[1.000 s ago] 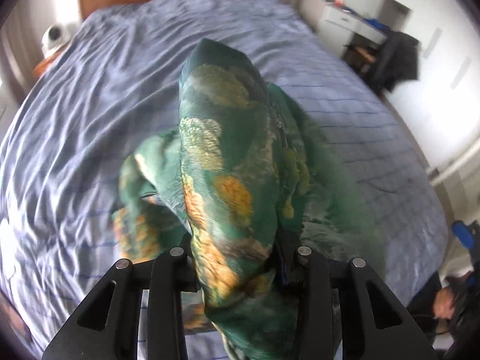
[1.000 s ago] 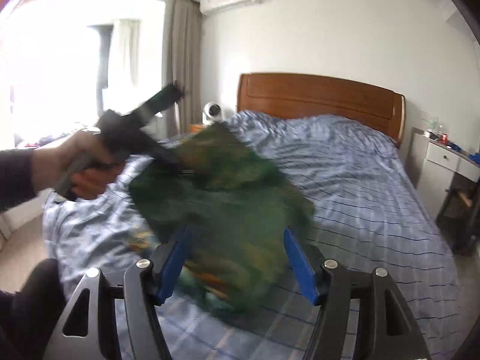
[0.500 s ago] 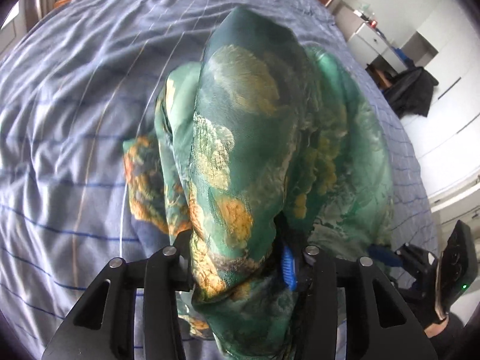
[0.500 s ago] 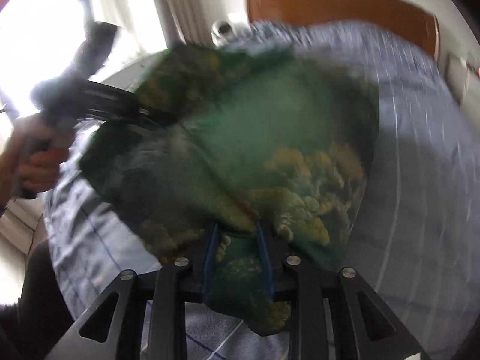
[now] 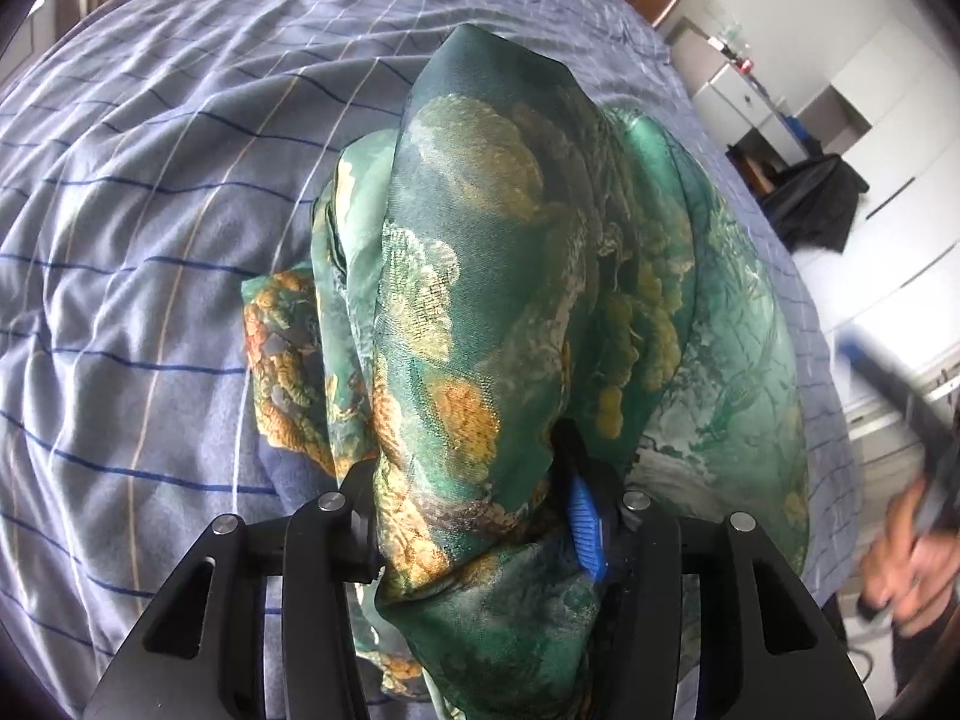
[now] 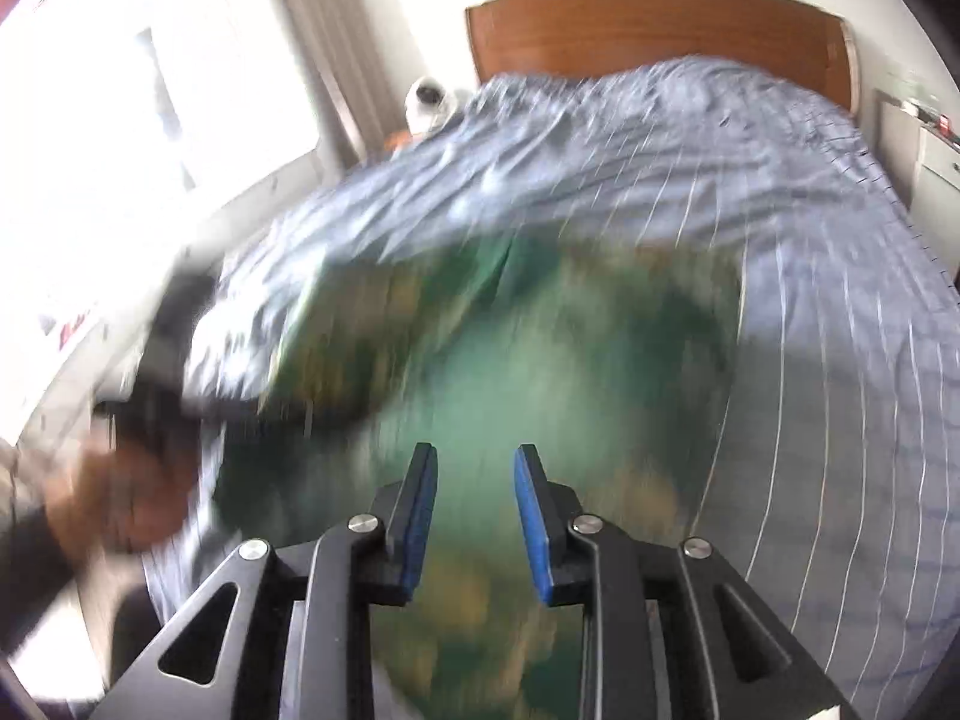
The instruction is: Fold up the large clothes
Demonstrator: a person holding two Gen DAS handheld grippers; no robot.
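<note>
Since half a second ago my right claw [image 6: 474, 519] has let go of the green patterned garment [image 5: 528, 300]: its blue pads [image 6: 420, 516] now stand apart with nothing between them, where they were pinched on a fold. My left claw [image 5: 474, 516] is clenched on a thick bunch of the cloth, which rises in a hump in front of it and spills down onto the striped blue bed cover [image 5: 138, 252], toward the right-hand edge of the bed.

With only one claw holding, I judge the main risk is that the silky fabric slides or collapses into a heap, so the fold line I was forming is lost. The left grip takes in several layers at once, so pulling may drag the whole bundle rather than one edge. The right wrist view is badly smeared by motion, so I cannot pick out a corner to take next; reaching blind could snag the bed cover instead. Part of the garment lies near the bed's edge and could slip off.
</note>
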